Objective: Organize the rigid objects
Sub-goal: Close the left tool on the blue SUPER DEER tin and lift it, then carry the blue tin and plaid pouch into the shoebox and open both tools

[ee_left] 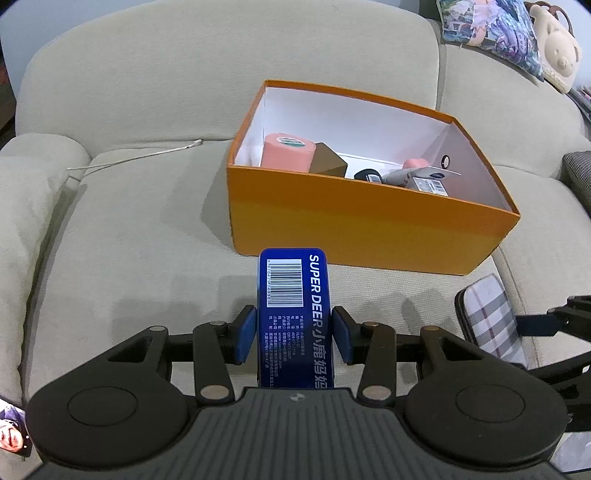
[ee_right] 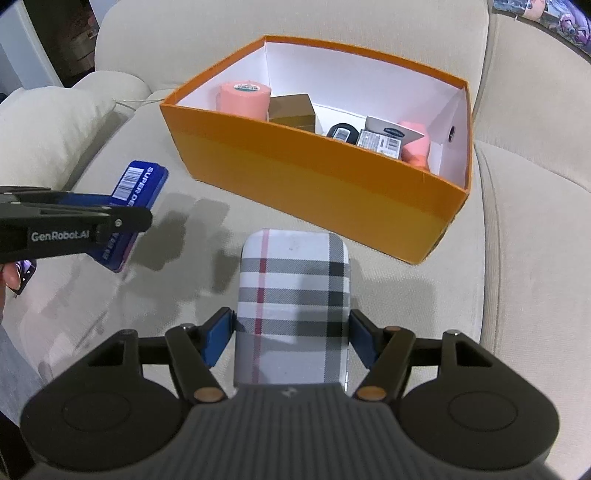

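Note:
My left gripper (ee_left: 294, 334) is shut on a blue Super Deer tin (ee_left: 295, 291), held above the sofa seat just in front of the orange box (ee_left: 369, 229). My right gripper (ee_right: 291, 339) is shut on a plaid case (ee_right: 293, 295), held near the box's (ee_right: 314, 177) front wall. The box holds a pink tape roll (ee_right: 242, 96), a brown carton (ee_right: 291, 110), a black item (ee_right: 341, 132), a small labelled packet (ee_right: 380, 142) and a pink piece (ee_right: 415, 147). The tin (ee_right: 138, 184) and left gripper (ee_right: 74, 225) show at the left of the right wrist view; the plaid case (ee_left: 487, 317) at the right of the left wrist view.
The box sits on a beige sofa seat (ee_left: 147, 240) with back cushions behind. A printed cushion (ee_left: 491, 29) and a cream bear bag (ee_left: 554, 51) lie at the far right. An armrest (ee_right: 48, 122) is at the left.

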`<state>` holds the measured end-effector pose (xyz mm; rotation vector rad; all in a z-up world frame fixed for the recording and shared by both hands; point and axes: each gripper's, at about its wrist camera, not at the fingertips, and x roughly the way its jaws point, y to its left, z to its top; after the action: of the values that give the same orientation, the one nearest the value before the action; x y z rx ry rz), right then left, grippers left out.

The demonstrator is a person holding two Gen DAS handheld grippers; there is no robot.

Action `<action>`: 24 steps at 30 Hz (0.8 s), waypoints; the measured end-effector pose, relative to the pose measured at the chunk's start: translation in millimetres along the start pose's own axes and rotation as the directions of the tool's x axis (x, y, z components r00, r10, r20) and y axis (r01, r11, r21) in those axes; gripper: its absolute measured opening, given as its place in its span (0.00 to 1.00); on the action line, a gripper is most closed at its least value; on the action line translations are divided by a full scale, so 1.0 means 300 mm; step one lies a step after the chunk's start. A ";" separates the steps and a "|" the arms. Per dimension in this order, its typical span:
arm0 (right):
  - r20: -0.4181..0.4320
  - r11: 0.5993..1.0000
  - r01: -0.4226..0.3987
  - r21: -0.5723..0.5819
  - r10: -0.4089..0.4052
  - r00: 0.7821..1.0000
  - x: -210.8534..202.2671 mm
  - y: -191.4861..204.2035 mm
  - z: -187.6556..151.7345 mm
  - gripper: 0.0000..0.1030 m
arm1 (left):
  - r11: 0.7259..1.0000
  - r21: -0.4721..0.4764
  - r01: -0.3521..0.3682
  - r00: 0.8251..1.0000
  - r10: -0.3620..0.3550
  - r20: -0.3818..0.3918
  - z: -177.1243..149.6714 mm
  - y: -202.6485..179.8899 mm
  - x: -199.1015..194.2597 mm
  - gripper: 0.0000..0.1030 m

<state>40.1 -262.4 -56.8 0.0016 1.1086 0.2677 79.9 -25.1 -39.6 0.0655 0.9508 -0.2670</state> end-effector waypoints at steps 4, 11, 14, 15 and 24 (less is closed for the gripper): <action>-0.012 1.000 0.008 0.008 -0.008 1.000 0.009 -0.008 -0.007 0.67 | 1.000 0.013 0.002 1.000 -0.002 0.006 0.004 -0.017 -0.001 0.49; 0.011 0.999 0.007 0.035 -0.008 1.000 -0.012 -0.020 0.010 0.67 | 1.000 0.021 -0.005 1.000 0.004 0.023 0.005 -0.028 -0.013 0.49; 0.041 0.999 -0.002 0.053 0.000 0.999 -0.040 -0.028 0.032 0.67 | 1.000 0.013 0.001 0.999 -0.001 0.037 0.018 -0.029 -0.027 0.49; 0.050 0.998 -0.007 0.061 0.004 0.999 -0.050 -0.031 0.040 0.67 | 1.000 0.009 0.004 0.999 -0.005 0.046 0.023 -0.029 -0.036 0.49; 0.161 0.988 -0.053 0.144 0.029 0.986 -0.143 -0.065 0.131 0.67 | 0.998 -0.031 0.048 0.994 -0.045 0.099 0.086 -0.041 -0.087 0.49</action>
<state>61.2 -285.2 -3.8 0.1756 0.9682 0.2174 82.9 -36.3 -2.5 -0.0009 0.8596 -0.2947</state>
